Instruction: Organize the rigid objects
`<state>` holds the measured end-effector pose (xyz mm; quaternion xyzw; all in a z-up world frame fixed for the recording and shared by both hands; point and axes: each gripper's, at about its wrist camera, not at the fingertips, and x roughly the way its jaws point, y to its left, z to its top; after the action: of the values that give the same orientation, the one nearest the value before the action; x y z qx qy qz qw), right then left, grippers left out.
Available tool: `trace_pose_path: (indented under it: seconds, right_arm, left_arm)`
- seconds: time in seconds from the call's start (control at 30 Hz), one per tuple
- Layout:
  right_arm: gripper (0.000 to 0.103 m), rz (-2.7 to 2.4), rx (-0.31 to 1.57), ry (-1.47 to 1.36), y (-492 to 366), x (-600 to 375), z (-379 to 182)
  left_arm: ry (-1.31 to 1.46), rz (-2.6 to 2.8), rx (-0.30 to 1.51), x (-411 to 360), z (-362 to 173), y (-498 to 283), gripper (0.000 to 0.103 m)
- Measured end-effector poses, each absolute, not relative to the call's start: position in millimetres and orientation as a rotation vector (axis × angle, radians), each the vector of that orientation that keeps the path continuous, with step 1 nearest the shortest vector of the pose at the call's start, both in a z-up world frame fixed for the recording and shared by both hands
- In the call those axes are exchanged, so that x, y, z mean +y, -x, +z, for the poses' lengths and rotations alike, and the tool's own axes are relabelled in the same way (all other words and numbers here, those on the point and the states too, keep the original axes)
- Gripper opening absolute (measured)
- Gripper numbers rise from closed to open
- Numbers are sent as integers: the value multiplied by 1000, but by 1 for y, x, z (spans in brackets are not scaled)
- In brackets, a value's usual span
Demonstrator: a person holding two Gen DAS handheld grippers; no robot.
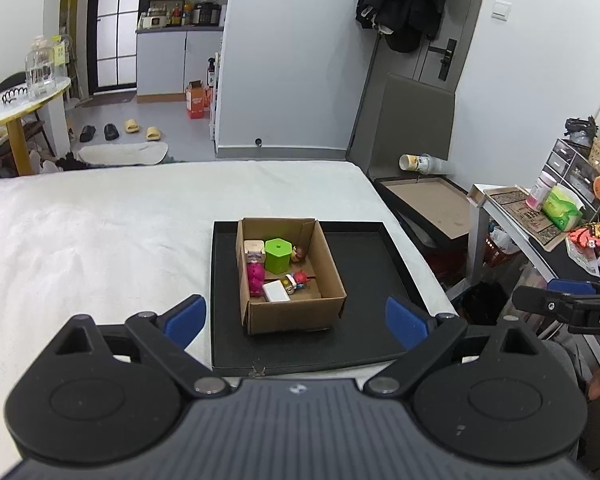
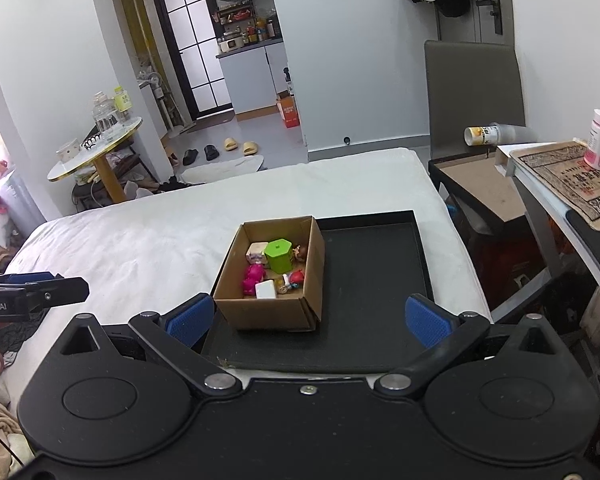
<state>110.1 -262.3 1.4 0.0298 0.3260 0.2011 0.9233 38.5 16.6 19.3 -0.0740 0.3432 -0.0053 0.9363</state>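
Observation:
An open cardboard box (image 1: pixel 328 264) (image 2: pixel 314 264) stands on the left part of a black tray (image 1: pixel 364 280) (image 2: pixel 376 280) on a white bed. Inside it lie a green hexagonal container (image 1: pixel 278 255) (image 2: pixel 279 255), a pink toy (image 1: pixel 255 278) (image 2: pixel 253 278), a white block (image 1: pixel 276 292) (image 2: pixel 265 290), a beige block (image 1: pixel 253 245), a red figure (image 1: pixel 300 278) (image 2: pixel 297 277) and a brown figure (image 1: pixel 299 254). My left gripper (image 1: pixel 296 320) is open and empty, just short of the box. My right gripper (image 2: pixel 308 318) is open and empty, at the tray's near edge.
The white bed (image 1: pixel 120 220) (image 2: pixel 140 232) stretches left and beyond the tray. A low brown-topped table (image 1: pixel 428 204) (image 2: pixel 480 184) and a cluttered shelf (image 1: pixel 540 208) (image 2: pixel 560 176) stand to the right. The other gripper shows at each view's edge (image 1: pixel 560 308) (image 2: pixel 32 292).

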Motion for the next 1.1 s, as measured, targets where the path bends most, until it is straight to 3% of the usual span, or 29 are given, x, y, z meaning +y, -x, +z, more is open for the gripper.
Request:
trace_pose_path:
  seconds: [1.1]
  right_arm:
    - [103,433,676,-25,-99,-259,-2]
  left_arm:
    - [125,16,700,21,15,-18,96]
